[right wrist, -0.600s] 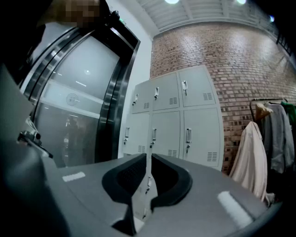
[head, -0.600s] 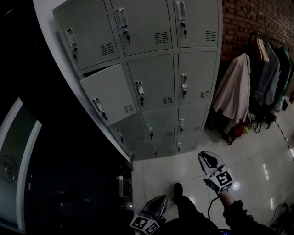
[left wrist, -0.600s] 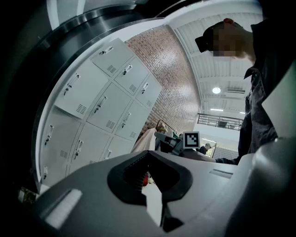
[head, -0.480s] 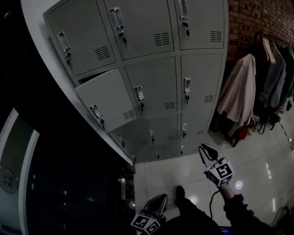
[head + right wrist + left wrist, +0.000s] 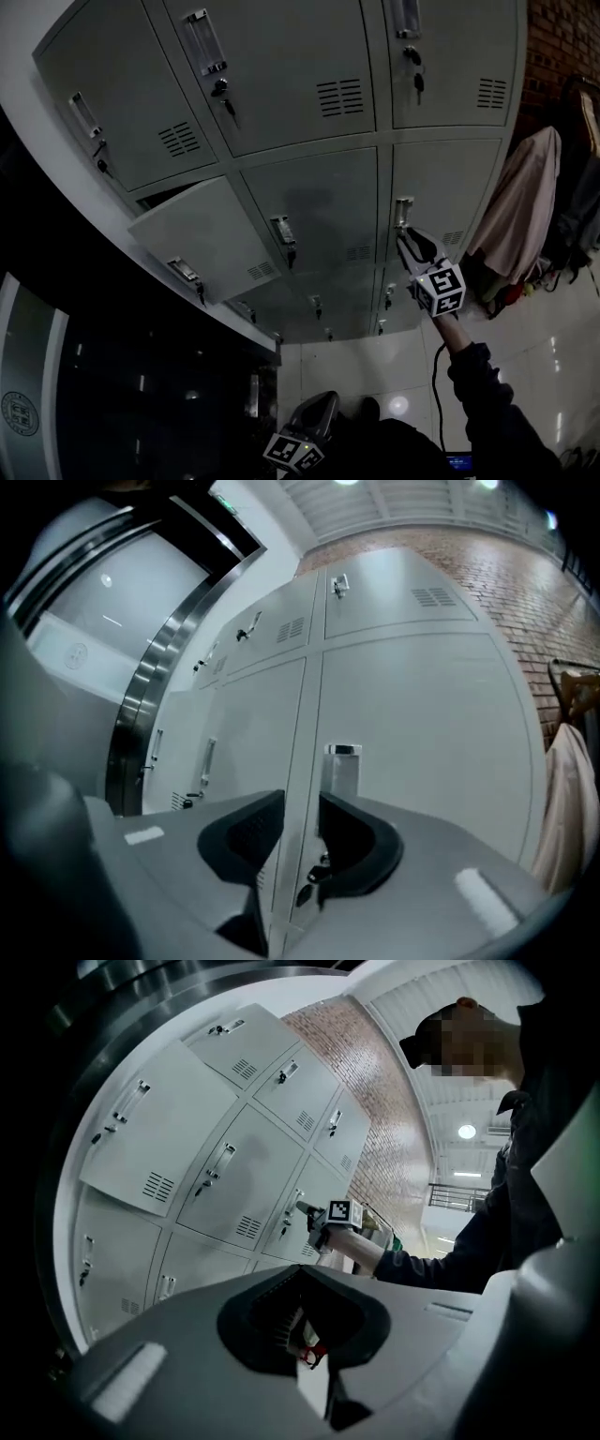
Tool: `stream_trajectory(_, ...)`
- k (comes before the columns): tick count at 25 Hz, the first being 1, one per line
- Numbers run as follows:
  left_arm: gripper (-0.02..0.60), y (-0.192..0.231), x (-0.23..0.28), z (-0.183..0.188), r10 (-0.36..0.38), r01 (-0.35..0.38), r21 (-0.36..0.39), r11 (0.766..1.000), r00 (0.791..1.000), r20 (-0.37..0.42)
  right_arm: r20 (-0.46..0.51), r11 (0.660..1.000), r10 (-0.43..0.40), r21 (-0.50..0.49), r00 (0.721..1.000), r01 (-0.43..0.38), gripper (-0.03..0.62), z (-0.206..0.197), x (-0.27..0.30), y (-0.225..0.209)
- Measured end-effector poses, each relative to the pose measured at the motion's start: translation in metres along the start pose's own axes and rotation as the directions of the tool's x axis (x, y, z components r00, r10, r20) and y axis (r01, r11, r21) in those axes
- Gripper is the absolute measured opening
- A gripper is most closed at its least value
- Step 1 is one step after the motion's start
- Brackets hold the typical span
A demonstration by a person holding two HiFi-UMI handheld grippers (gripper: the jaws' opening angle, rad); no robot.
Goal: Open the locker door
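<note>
- The right gripper (image 5: 405, 239) (image 5: 300, 803) is held up against the bank of grey lockers, at the end of a dark sleeve (image 5: 478, 394). Its marker cube (image 5: 441, 288) sits just behind the jaws.
- Its jaws stand a little apart and grip nothing. The upright strip (image 5: 305, 714) between 2 neighbouring doors runs through the gap.
- The locker door (image 5: 450, 187) (image 5: 422, 724) spreads ahead of the right gripper and to its right. It lies flush with the doors around it.
- That door's metal handle (image 5: 403, 212) (image 5: 342, 769) is just beyond the tip of the right-hand jaw. No view shows whether the jaw touches it.
- To the left of the right gripper, past 1 closed door, another door (image 5: 202, 248) (image 5: 141, 1147) stands ajar, its free edge swung out from the frame.
- The left gripper (image 5: 323, 408) (image 5: 302, 1274) hangs low, well below and left of the right one and well apart from the lockers. Its jaw tips meet, with nothing between them.
- Its camera looks up at the lockers and sees the right gripper ahead and slightly to the right, at the doors.
- Right of the right gripper, coats (image 5: 520, 202) (image 5: 567, 799) hang in front of a brick wall (image 5: 562, 37).
- Glossy floor tiles (image 5: 525, 356) lie below both grippers.
</note>
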State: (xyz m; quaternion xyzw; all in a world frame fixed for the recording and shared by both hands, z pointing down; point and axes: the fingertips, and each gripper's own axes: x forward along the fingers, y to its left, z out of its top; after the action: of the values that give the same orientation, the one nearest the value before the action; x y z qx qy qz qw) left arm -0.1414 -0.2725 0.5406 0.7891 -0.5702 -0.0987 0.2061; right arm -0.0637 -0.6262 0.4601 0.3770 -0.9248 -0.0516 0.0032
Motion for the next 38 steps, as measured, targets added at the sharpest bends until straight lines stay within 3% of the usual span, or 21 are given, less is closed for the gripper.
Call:
stream_trajectory(4,0.017,0.018,0.016,0.013,0.031,-0.031,0.005,1.000,0.999,0.020,-0.007,0.999,-0.036,0.002,0.999,0.036,0.112,-0.002,0.036,-0.021)
stream_trajectory(9,0.017,0.030,0.030,0.017,0.043,-0.043,0.000,0.999,0.999,0.010,0.014,1.000,0.006,0.016,1.000,-0.007,0.074,-0.007,0.050,-0.018)
stream_trajectory(13,0.017,0.028,0.039,0.009,0.004,-0.004,-0.006,1.000,1.000,-0.014,0.027,0.996,0.079,0.039,0.997,-0.080,0.067,-0.002,0.030,-0.012)
stream_trajectory(17,0.017,0.013,0.040,-0.006,-0.060,0.058,-0.029,0.998,0.997,-0.055,0.059,0.990,0.137,0.026,0.989,-0.139,0.081,0.006,-0.032,0.005)
stream_trajectory(19,0.017,0.003,0.036,-0.007,-0.097,0.095,-0.036,0.995,0.994,-0.058,0.071,0.995,0.097,0.025,0.993,-0.099,0.075,0.009,-0.074,-0.001)
stream_trajectory(20,0.017,-0.001,0.031,-0.008,-0.112,0.110,-0.035,0.993,0.992,-0.056,0.067,0.998,0.053,0.026,0.996,-0.055,0.034,0.007,-0.096,-0.009)
stream_trajectory(24,0.017,-0.017,-0.005,-0.016,-0.151,0.149,-0.031,0.988,0.987,-0.049,0.019,0.995,-0.098,0.026,0.995,0.098,0.032,0.000,-0.173,-0.021)
stream_trajectory(29,0.017,-0.039,-0.076,-0.038,-0.170,0.167,-0.038,0.985,0.983,-0.068,-0.053,0.990,-0.137,0.028,0.989,0.138,0.032,-0.021,-0.251,0.049)
stream_trajectory(32,0.017,-0.048,-0.123,-0.053,-0.158,0.155,-0.044,0.987,0.984,-0.076,-0.069,0.994,-0.100,0.046,0.993,0.104,0.032,-0.027,-0.282,0.119)
stream_trajectory(35,0.017,-0.052,-0.166,-0.065,-0.137,0.134,-0.045,0.990,0.988,-0.074,-0.052,0.988,-0.079,0.129,0.996,0.085,0.032,-0.024,-0.314,0.187)
stream_trajectory(38,0.017,-0.063,-0.196,-0.075,-0.127,0.123,-0.061,0.991,0.989,-0.073,-0.048,0.990,-0.008,0.141,0.999,0.015,0.032,-0.014,-0.344,0.254)
